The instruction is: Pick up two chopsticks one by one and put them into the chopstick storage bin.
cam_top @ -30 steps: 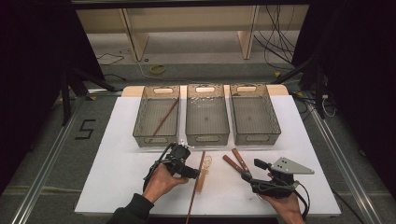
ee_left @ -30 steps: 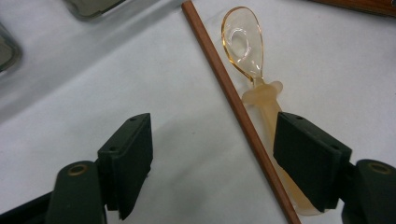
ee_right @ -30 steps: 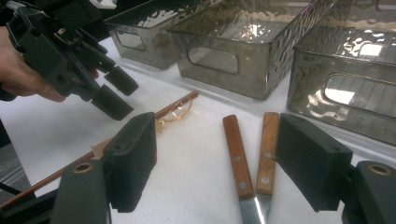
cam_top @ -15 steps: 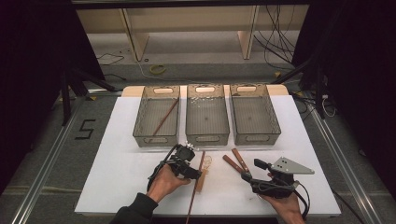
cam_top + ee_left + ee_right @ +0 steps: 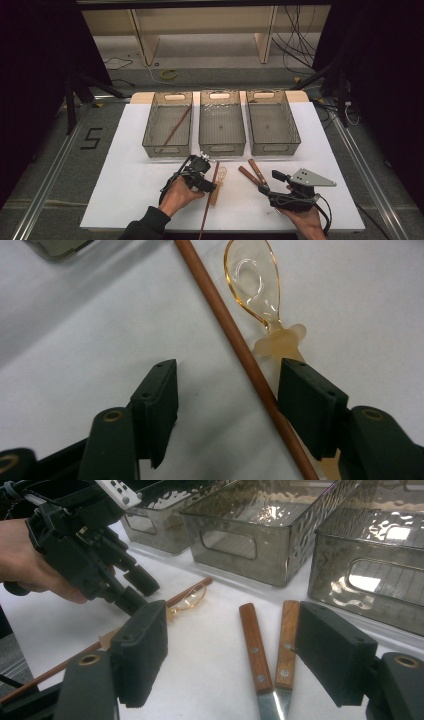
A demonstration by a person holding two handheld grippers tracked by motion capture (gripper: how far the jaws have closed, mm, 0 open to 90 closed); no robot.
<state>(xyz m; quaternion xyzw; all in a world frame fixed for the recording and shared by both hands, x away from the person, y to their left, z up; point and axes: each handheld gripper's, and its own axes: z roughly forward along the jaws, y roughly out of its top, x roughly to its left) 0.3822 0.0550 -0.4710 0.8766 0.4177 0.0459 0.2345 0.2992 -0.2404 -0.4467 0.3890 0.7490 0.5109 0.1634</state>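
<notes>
left gripper (image 5: 227,400): jaws apart, just been closing around thin brown wooden stick (image 5: 235,340) | risk: far pad snags translucent amber plastic spoon (image 5: 252,277) at 1 o'clock, double pick | right gripper (image 5: 230,652): apart, idle

In the left gripper view, the left claw (image 5: 227,405) has one jaw covering the handle of the clear spoon (image 5: 252,277), and the brown stick (image 5: 235,340) leaves the frame. Beneath the right claw (image 5: 232,652), the two knives' (image 5: 270,650) blades are cut off.
</notes>
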